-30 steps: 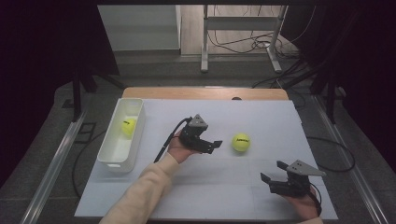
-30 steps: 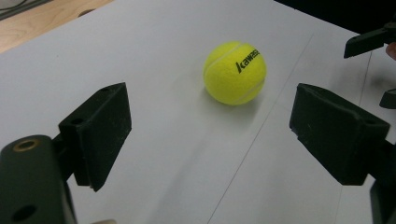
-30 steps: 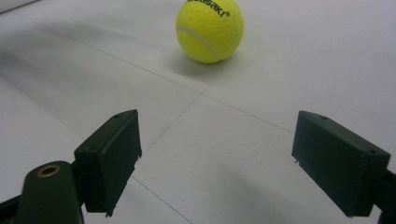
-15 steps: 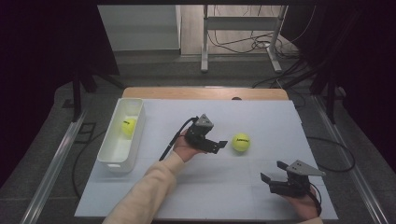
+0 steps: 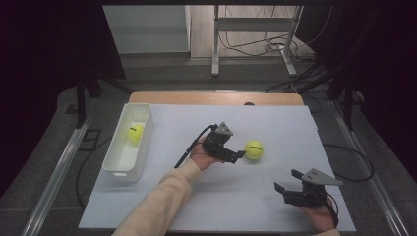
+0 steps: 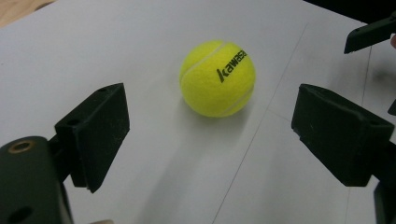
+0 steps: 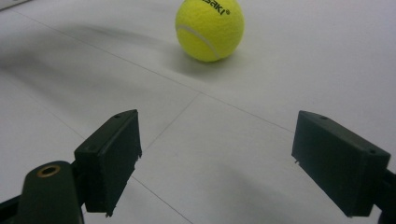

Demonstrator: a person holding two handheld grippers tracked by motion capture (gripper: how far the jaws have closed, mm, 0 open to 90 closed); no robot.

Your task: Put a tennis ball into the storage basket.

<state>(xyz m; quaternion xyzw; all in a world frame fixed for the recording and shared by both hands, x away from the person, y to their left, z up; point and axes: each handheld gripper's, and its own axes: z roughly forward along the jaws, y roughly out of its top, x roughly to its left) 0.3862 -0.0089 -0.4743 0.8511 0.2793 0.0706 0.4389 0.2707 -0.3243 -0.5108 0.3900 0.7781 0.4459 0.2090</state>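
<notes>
white bin (image 5: 129, 147): left side of the white table (image 5: 236, 206), holds one yellow tennis ball (image 5: 135, 132) | second tennis ball (image 5: 253, 150): on bare table, mid-right, outside the bin | left gripper (image 5: 238, 155): jaws spread wide, empty, just beside that ball | right gripper (image 5: 285, 188): jaws apart, empty, near table's front right
</notes>
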